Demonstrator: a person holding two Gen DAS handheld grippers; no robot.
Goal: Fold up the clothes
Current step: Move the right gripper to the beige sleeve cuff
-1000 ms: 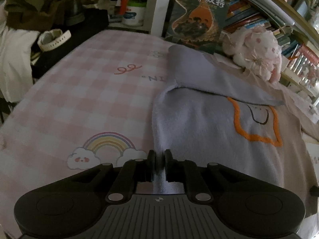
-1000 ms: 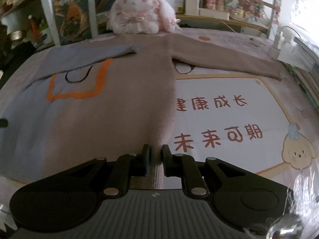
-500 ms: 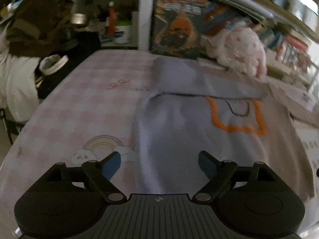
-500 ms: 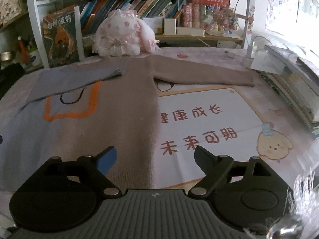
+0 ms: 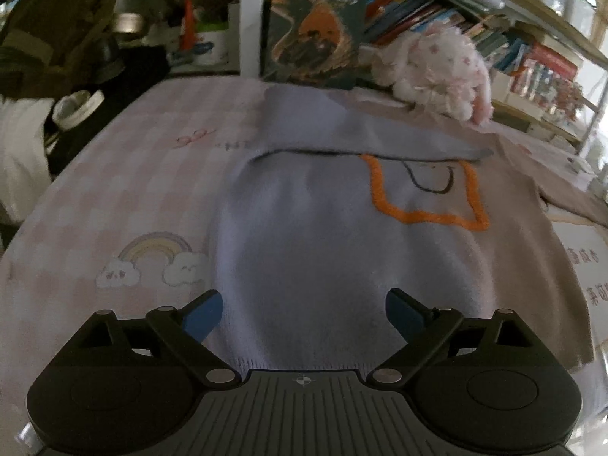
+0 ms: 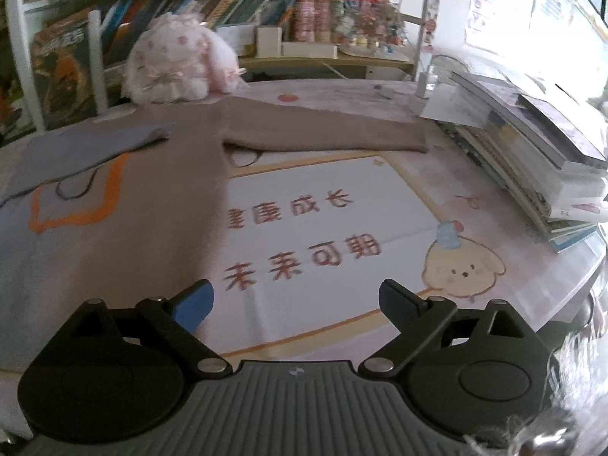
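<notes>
A two-tone sweater (image 5: pixel 304 235), lavender on one half and tan on the other with an orange outline on its chest, lies flat on the patterned mat. Its lavender sleeve (image 5: pixel 342 129) is folded across the chest. The tan sleeve (image 6: pixel 326 135) stretches out to the side. My left gripper (image 5: pixel 304 313) is open and empty above the lavender hem. My right gripper (image 6: pixel 296 302) is open and empty above the mat, just right of the sweater's tan side edge (image 6: pixel 205 228).
A pink plush rabbit (image 5: pixel 437 72) (image 6: pixel 174 64) sits past the sweater's collar, against bookshelves. A stack of books (image 6: pixel 532 152) lies at the right side of the mat. Dark bags and clutter (image 5: pixel 57 57) stand at the far left.
Both grippers were shut on the sweater's hem one second ago. Both have opened, let go and drawn back and up. The right gripper has shifted right, over the printed mat.
</notes>
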